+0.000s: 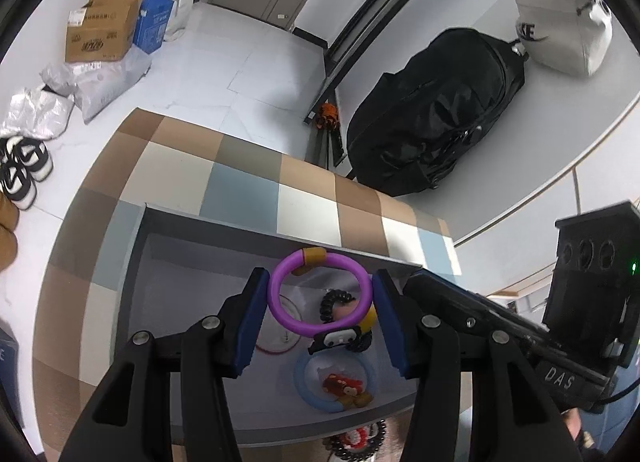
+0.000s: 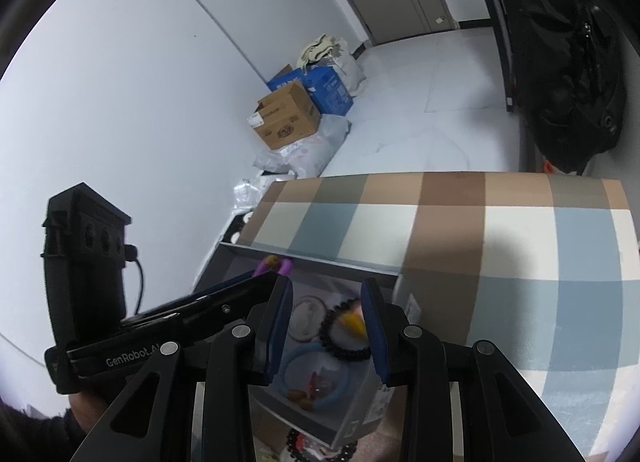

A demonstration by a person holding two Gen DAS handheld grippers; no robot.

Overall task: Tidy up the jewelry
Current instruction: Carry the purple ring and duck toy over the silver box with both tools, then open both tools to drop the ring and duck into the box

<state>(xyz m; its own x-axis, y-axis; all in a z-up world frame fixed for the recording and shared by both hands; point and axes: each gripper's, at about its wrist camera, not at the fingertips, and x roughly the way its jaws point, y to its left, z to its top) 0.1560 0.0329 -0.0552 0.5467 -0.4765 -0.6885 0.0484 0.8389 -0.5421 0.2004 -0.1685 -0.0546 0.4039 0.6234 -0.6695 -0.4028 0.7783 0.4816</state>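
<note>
A grey box (image 1: 136, 262) sits on the checkered tablecloth (image 1: 248, 182). My left gripper (image 1: 320, 302) holds a purple ring bracelet (image 1: 276, 298) with a tan band between its blue pads above the box; the ring touches the left pad, and a small gap shows at the right pad. Below it lie a black bead bracelet (image 1: 332, 300), a light blue ring (image 1: 304, 386) with a red charm, and a clear bangle (image 1: 276, 338). My right gripper (image 2: 326, 322) is open above the same box (image 2: 360, 418), over the black bead bracelet (image 2: 340, 346) and blue ring (image 2: 296, 370). The purple bracelet (image 2: 280, 264) shows behind it.
Another bead bracelet (image 1: 360, 442) lies on the table in front of the box. A black backpack (image 1: 432, 118) and a white bag (image 1: 560, 18) stand beyond the table. Cardboard boxes (image 1: 104, 30), plastic bags and shoes (image 1: 24, 166) are on the floor at left.
</note>
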